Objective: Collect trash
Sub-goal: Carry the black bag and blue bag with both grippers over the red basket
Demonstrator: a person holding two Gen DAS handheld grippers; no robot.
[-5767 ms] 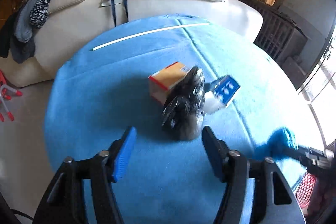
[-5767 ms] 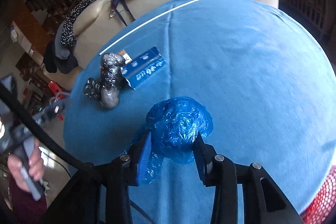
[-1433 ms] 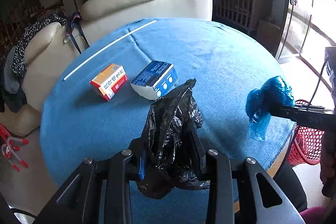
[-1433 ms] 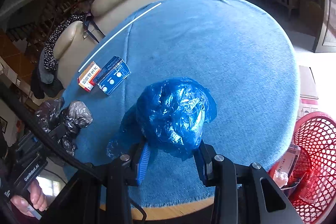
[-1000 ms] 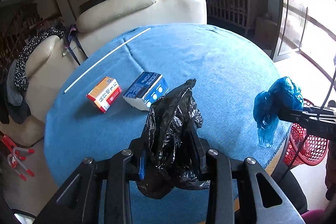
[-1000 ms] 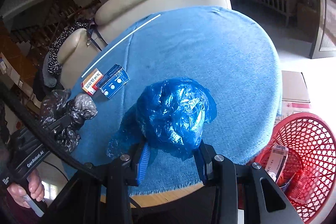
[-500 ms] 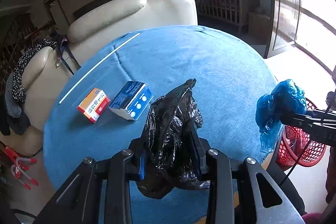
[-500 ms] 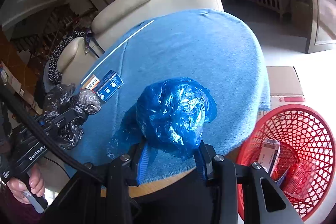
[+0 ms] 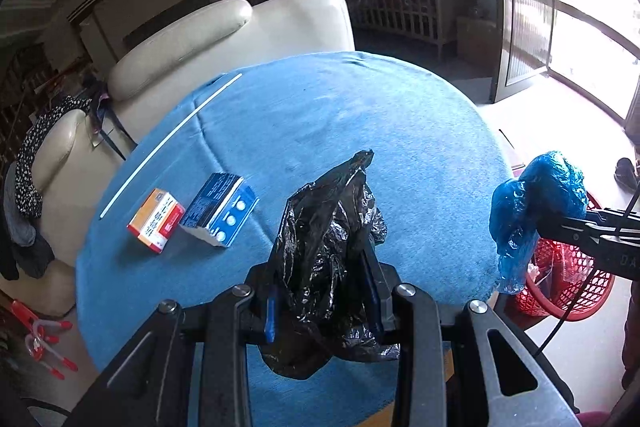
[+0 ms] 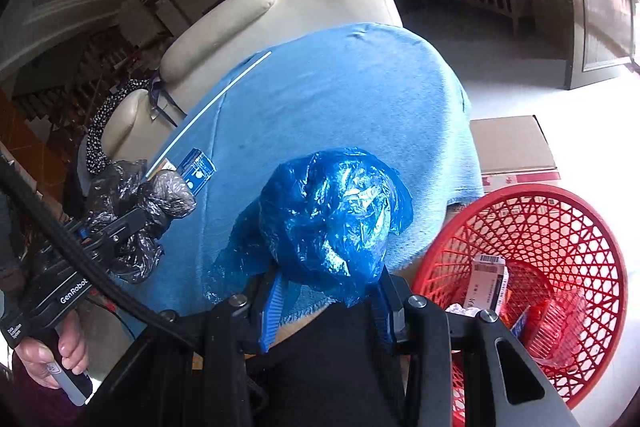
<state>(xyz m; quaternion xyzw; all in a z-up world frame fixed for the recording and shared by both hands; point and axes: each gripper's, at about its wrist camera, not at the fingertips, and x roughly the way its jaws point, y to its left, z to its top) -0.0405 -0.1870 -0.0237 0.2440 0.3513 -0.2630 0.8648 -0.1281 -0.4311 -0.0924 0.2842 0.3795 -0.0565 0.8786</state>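
The left gripper [image 9: 322, 297] was clamped on a crumpled black bag [image 9: 330, 247], which stood up between its blue-padded fingers [image 9: 271, 313] and hung above the near part of a round table [image 9: 320, 115] covered in blue cloth. The right gripper [image 10: 326, 305] was closed around a bunched blue bag [image 10: 332, 215], held past the table's near right edge and just left of a red basket [image 10: 560, 227] on the floor. In the left wrist view that blue bag [image 9: 536, 203] showed at the far right, over the table's rim, with the basket [image 9: 568, 279] below and behind it. The basket already held a white carton [image 10: 490, 285] and other small packs. Two boxes lay on the cloth at the table's left: an orange box [image 9: 157, 225] and, just right of it and nearly touching, a blue box [image 9: 222, 209]. A thin white strip [image 9: 168, 143] ran along the table's far left edge. Behind the table stood a cream sofa [image 9: 224, 39], with dark clothes [image 9: 28, 167] draped over its left end. A flat cardboard box [image 10: 516, 147] lay on the floor beyond the basket. In the right wrist view the person's hand [image 10: 56, 355] gripped the left tool's handle at the lower left, the black bag [image 10: 136, 203] sticking out ahead of it.
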